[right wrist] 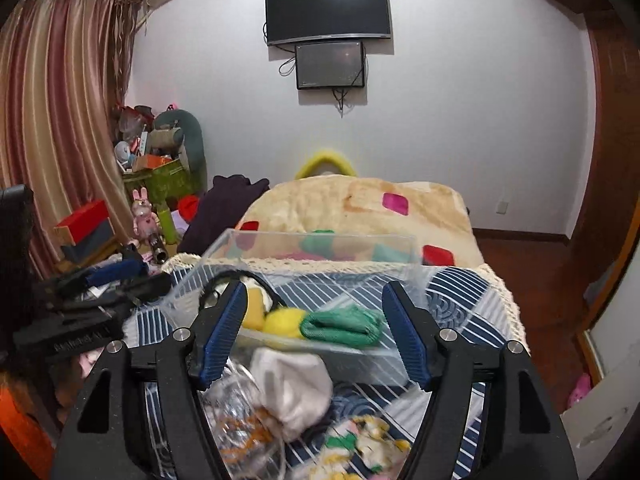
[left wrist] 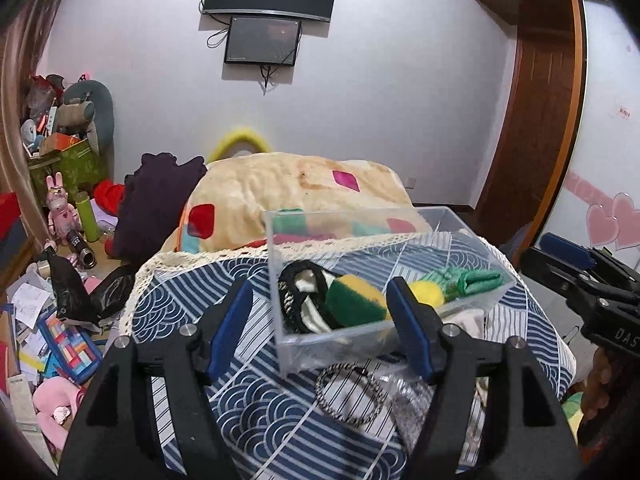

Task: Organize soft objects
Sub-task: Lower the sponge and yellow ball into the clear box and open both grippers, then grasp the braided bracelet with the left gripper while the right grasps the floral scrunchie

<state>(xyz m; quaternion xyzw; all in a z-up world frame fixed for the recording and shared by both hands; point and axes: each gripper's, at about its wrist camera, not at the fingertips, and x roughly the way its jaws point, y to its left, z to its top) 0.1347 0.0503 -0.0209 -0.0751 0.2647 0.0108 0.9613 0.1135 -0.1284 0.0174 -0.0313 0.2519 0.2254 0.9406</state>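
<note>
a: where are we in the sort?

b: mid-way, i'd judge. the clear plastic bin [left wrist: 400, 280] just ahead of the left gripper [left wrist: 324, 328] already holds a green-and-yellow sponge [left wrist: 354, 300], a yellow pom-pom [left wrist: 428, 292], a folded green cloth [left wrist: 476, 278] and a black-trimmed piece [left wrist: 298, 300] at its left end.

a: and the tools?

b: both spread wide, nothing between the fingers. the right gripper [right wrist: 316, 332] hangs over the near side of the bin, the left one a little back from it.

a: what's still loose?

b: right below the right gripper's fingertips, a white cloth bundle [right wrist: 290, 384] lying against crinkled clear plastic [right wrist: 232, 412]. nearer still, a flowered fabric piece [right wrist: 360, 440]. under the left gripper, a striped hair band [left wrist: 350, 394] on the blue patterned cloth [left wrist: 224, 408].

a: next move?

b: probably the white bundle. drop the right gripper straight down, straddle the cloth and not the plastic, close, then lift forward over the bin's near wall. it's limp, so pinch deep or it may slip out.
</note>
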